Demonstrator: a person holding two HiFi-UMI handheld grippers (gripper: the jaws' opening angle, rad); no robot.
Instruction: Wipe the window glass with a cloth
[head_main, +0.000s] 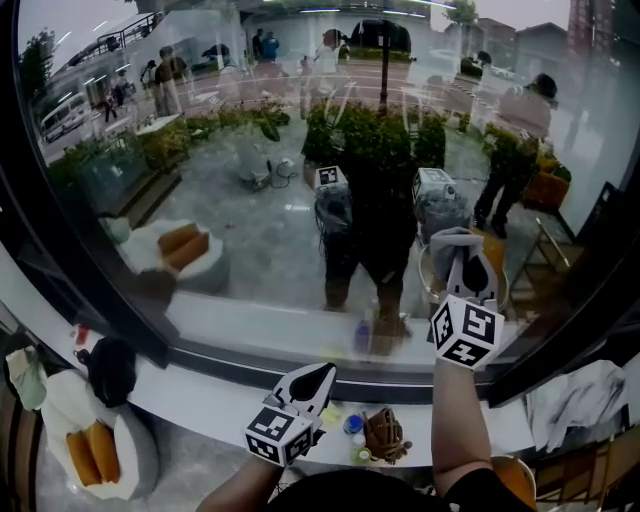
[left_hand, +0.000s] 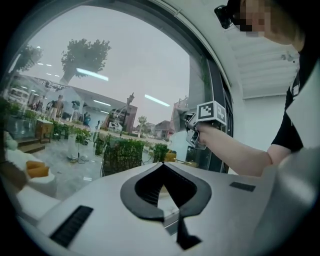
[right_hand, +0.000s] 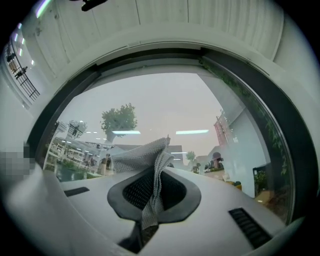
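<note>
The big window glass (head_main: 300, 150) fills the head view and mirrors the room. My right gripper (head_main: 468, 262) is raised at the lower right of the pane, shut on a grey woven cloth (head_main: 452, 240) that lies against or very near the glass. In the right gripper view the cloth (right_hand: 142, 160) sticks up out of the closed jaws in front of the glass (right_hand: 165, 110). My left gripper (head_main: 318, 383) hangs low over the white sill (head_main: 200, 395), shut with nothing in it. The left gripper view shows its tips (left_hand: 161, 163) meeting, and the right gripper (left_hand: 202, 125) held up beside the pane.
A dark window frame (head_main: 90, 300) runs along the glass bottom. On the sill lie small bottles and a brown object (head_main: 385, 435). A white plate (head_main: 140, 460) with bread-like rolls and a black item (head_main: 110, 370) sit at the left. A white fabric (head_main: 575, 395) lies at the right.
</note>
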